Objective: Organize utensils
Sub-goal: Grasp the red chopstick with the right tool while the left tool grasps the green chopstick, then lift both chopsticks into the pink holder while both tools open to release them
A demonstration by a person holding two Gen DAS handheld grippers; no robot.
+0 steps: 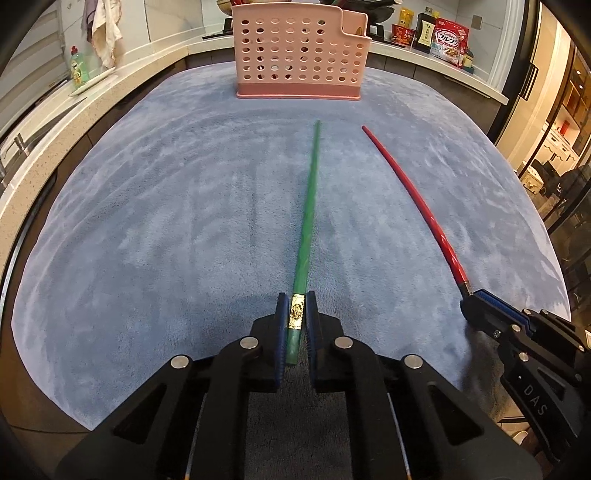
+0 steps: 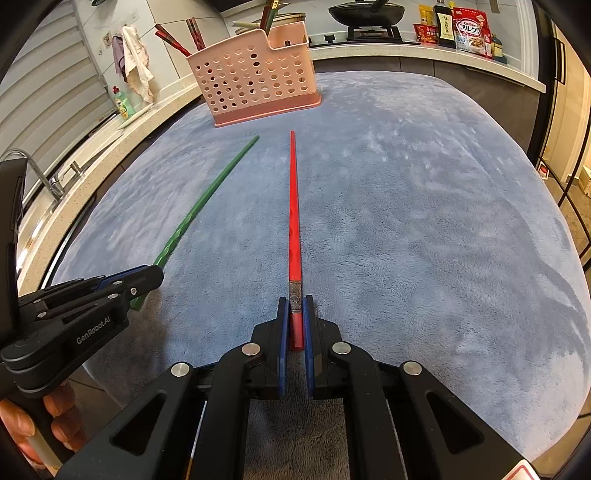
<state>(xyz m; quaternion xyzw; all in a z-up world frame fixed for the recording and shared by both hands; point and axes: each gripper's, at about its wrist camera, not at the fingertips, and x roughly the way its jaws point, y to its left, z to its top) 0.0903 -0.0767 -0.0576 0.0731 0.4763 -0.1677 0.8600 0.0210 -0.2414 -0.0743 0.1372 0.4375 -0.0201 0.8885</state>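
Note:
A green chopstick [image 1: 309, 206] points away across the blue-grey mat [image 1: 147, 221], its gold-banded end clamped in my left gripper [image 1: 295, 301], which is shut on it. A red chopstick [image 2: 293, 221] lies parallel to the right, its silver-banded end pinched by my right gripper [image 2: 295, 304], shut on it. Each view shows the other tool too: the right gripper [image 1: 468, 297] on the red chopstick [image 1: 413, 199], the left gripper [image 2: 157, 271] on the green chopstick [image 2: 207, 203]. A pink perforated utensil holder [image 1: 301, 55] stands at the mat's far edge, with several chopsticks [image 2: 173, 38] sticking out of it.
A speckled counter [image 1: 48, 140] runs along the left with a green soap bottle [image 1: 78, 68], a hanging cloth [image 2: 136, 62] and a faucet [image 2: 40, 177]. Behind the holder [image 2: 255, 77] are a black wok [image 2: 365, 14] on a stove and food packets [image 2: 471, 31]. A person's fingers [image 2: 59, 417] hold the left tool.

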